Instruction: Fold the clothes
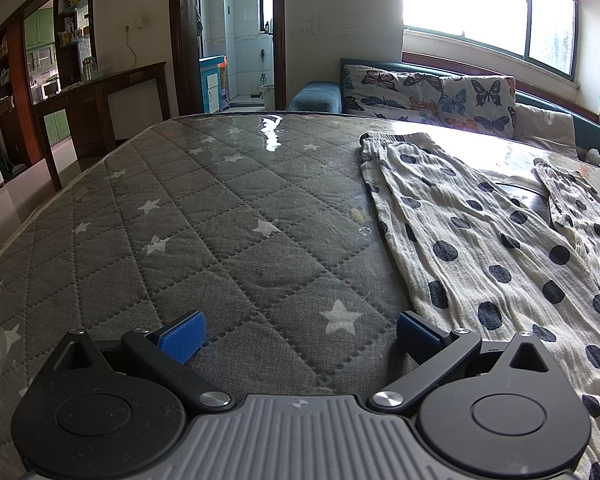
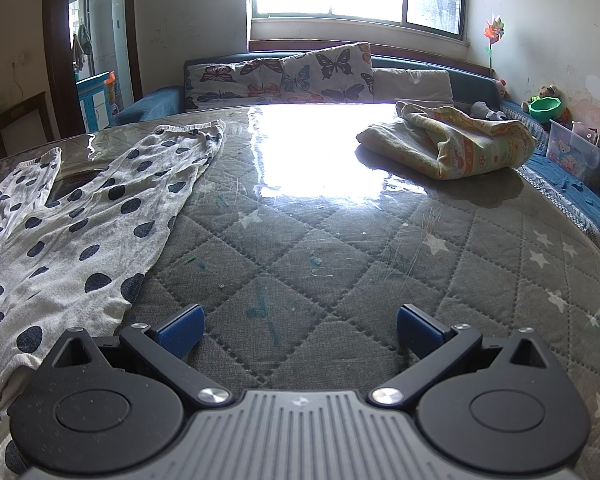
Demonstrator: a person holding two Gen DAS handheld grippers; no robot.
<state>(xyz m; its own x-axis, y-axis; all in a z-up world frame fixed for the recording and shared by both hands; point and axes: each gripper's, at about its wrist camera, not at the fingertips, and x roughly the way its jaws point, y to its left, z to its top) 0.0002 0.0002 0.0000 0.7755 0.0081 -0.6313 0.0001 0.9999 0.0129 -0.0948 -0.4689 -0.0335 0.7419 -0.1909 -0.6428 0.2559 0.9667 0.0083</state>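
Left gripper (image 1: 299, 330) spread wide, nothing in it; right gripper (image 2: 300, 328) just the same, both over the quilted mattress (image 1: 204, 216). Between them the polka-dot trousers (image 1: 480, 248) lie flat, legs pointing to the butterfly cushion (image 2: 284, 76). Far right, a clear plastic bin (image 2: 576, 154), contents too blurred; folded blanket (image 2: 452, 140) nearby.
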